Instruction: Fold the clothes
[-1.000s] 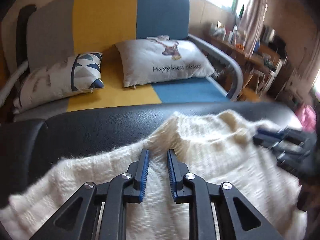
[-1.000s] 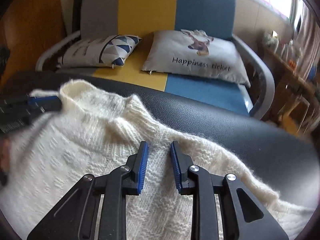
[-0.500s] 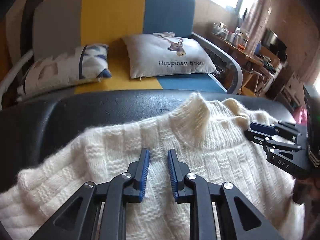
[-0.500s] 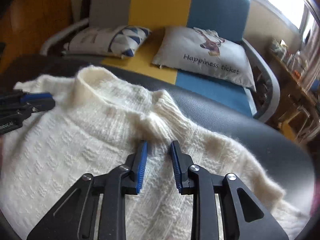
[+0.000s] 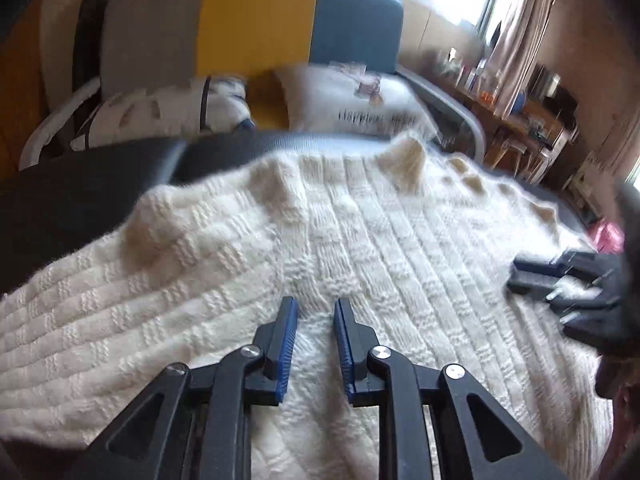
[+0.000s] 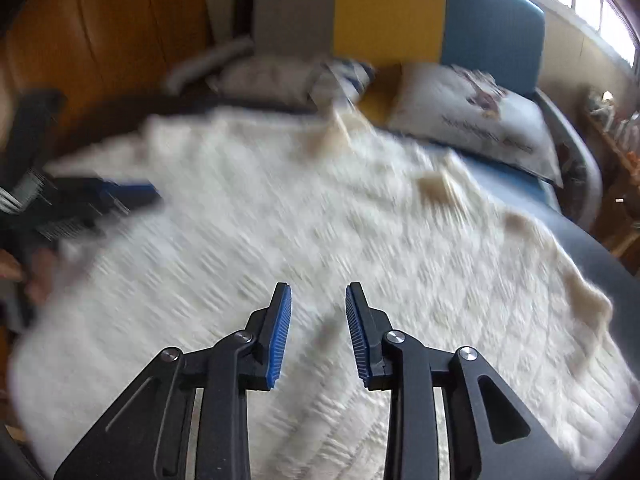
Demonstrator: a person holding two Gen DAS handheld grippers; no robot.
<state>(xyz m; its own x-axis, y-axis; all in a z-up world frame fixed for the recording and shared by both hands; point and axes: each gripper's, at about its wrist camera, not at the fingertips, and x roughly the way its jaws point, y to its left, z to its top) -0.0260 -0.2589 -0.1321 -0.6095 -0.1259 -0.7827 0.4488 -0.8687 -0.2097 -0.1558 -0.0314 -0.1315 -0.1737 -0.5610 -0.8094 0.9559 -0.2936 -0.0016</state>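
1. A cream knitted sweater [image 5: 360, 240] lies spread over a black padded tabletop [image 5: 72, 200], covering most of it; its ribbed collar [image 5: 408, 160] stands up at the far edge.
2. The left hand-held gripper [image 5: 316, 320] points down at the sweater's middle. Its 2 blue-padded jaws stand a narrow gap apart, and knit shows between them. Whether the pads pinch the fabric or only hover over it, I cannot tell.
3. The right hand-held gripper [image 6: 318, 312] also points down at the sweater [image 6: 320, 220]. Its jaws have just been opening and stand visibly apart, released, with the sweater seen in the gap but not pressed by the pads.
4. In the left wrist view the right hand-held gripper [image 5: 560, 276] shows at the right edge, low over the sweater's right side.
5. In the right wrist view the left hand-held gripper [image 6: 100, 200] shows at the left edge, blurred, over the sweater's left side; fingers [image 6: 36, 276] of the hand holding it are just visible below it.
6. The right wrist view is heavily motion-blurred, so the knit pattern there cannot be read.
7. Behind the tabletop stands a sofa [image 5: 256, 24] with grey, yellow and blue panels.
8. On the sofa lie 2 cushions: a patterned one [image 5: 160, 112] at the left and a pale one with printed lettering [image 5: 360, 100] at the right; the lettering is too blurred to read.
9. A window with a curtain [image 5: 516, 32] is at the upper right, and a cluttered shelf [image 5: 520, 108] stands below it.
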